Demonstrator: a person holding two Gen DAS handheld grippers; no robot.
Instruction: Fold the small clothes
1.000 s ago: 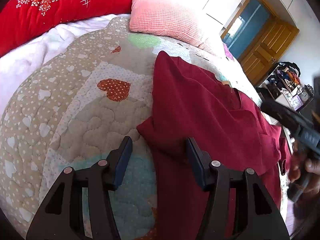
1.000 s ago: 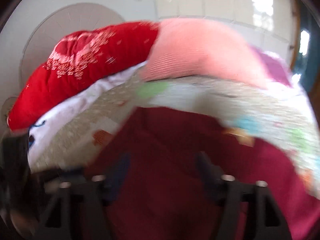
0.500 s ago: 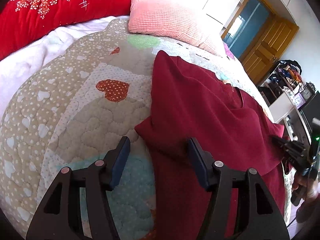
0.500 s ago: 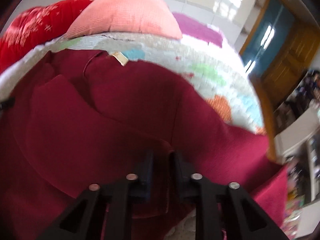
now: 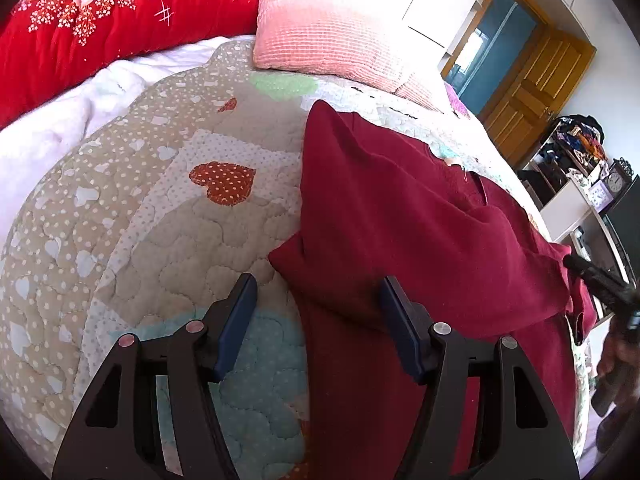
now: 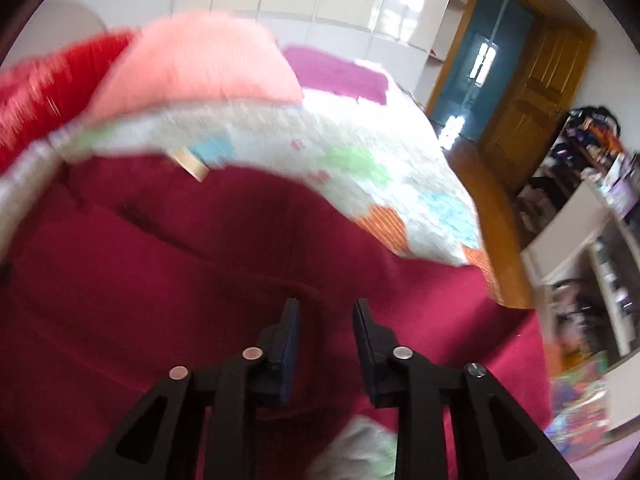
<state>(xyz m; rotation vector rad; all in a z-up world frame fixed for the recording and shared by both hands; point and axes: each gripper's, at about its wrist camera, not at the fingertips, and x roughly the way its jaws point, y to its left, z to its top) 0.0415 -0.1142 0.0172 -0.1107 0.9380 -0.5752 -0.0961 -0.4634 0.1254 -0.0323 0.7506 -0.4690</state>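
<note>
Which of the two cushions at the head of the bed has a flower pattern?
The red cushion, on the left; the pink cushion beside it is plain and ribbed.

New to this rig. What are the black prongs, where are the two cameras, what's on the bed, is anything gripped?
There is no robot: a person carries a handheld two-finger gripper in each hand, each with a fisheye camera looking along its fingers. The left gripper hangs over the sleeve of a dark red garment lying on a heart-patterned quilt, its jaws opening and gripping nothing. The right gripper is over the same garment, jaws also opening, nothing held. A pink pillow and a red quilt lie behind.
</note>
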